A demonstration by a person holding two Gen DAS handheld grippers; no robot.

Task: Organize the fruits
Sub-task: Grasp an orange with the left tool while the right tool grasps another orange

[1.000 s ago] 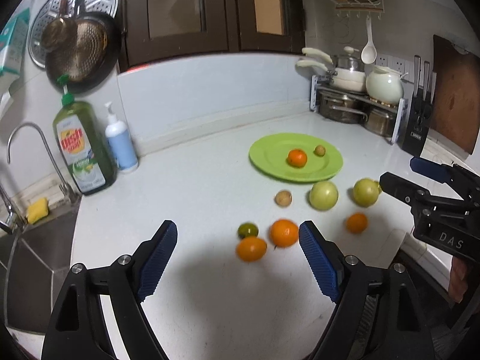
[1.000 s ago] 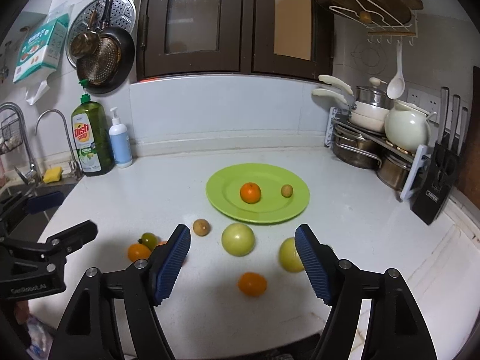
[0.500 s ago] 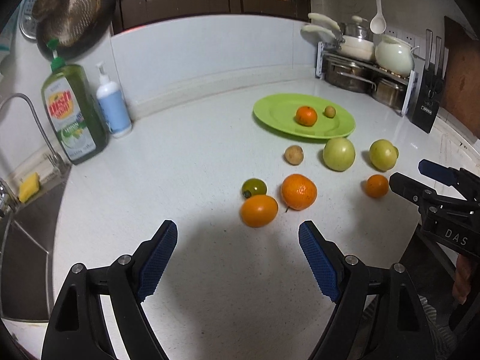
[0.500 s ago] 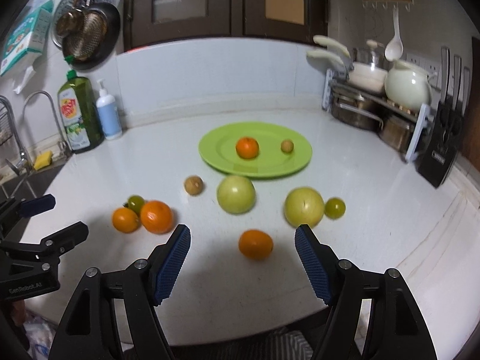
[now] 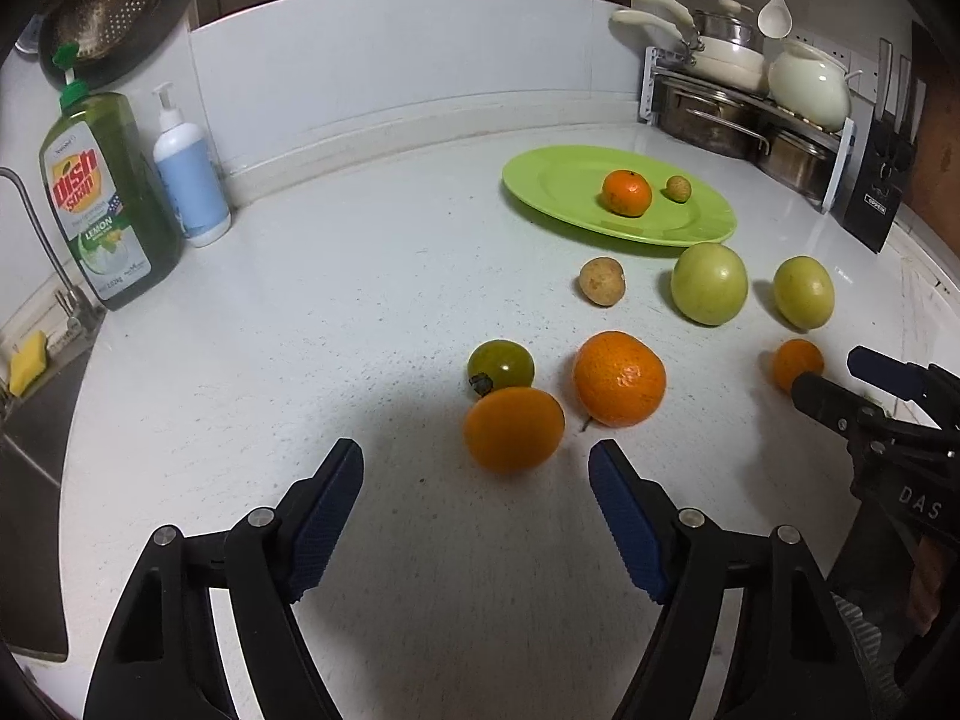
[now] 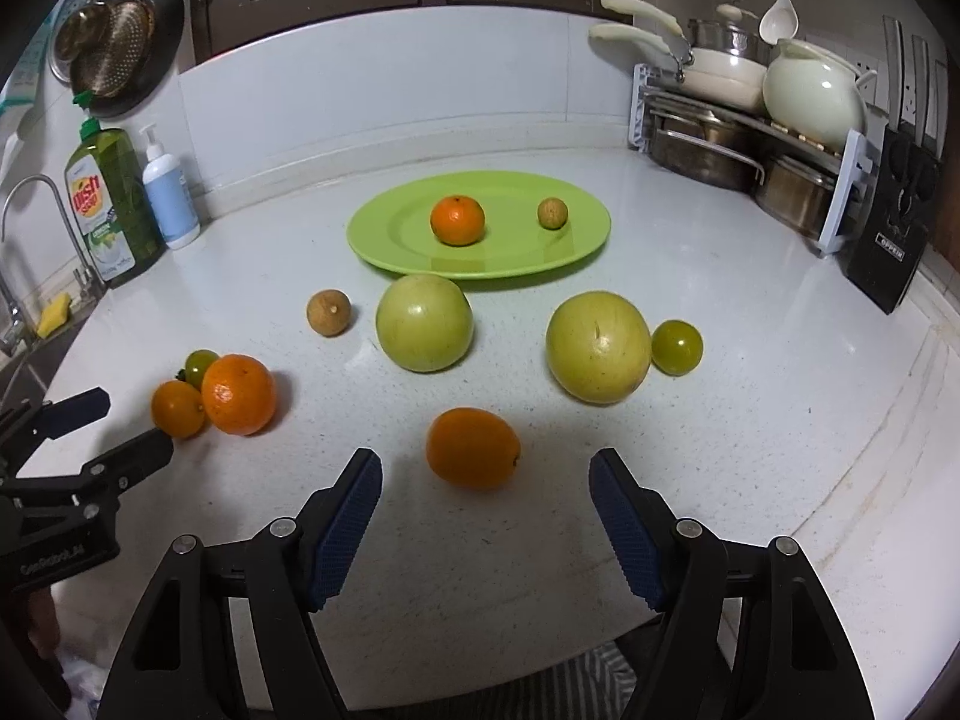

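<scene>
Left claw (image 5: 477, 510) empty, jaws closing; oval orange fruit (image 5: 513, 429) at 12 o'clock on worktop (image 5: 336, 312), untouched. Right claw (image 6: 486, 519) half open, empty; small orange (image 6: 473, 448) at 12. Fruit looks light, smooth, roll-prone: take hold across widest middle. Green plate (image 6: 384, 228) beyond. Small green fruit (image 6: 677, 346) visible only from right wrist.

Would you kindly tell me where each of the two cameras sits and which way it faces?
Left wrist: on the left gripper, angled down at the counter toward an oval orange; its closing jaws are empty; the right gripper pokes in at the right edge.
Right wrist: on the right gripper, angled down toward another orange; jaws empty; the left gripper and a hand show at left.
Shared: green plate, fruit, dish soap.
</scene>
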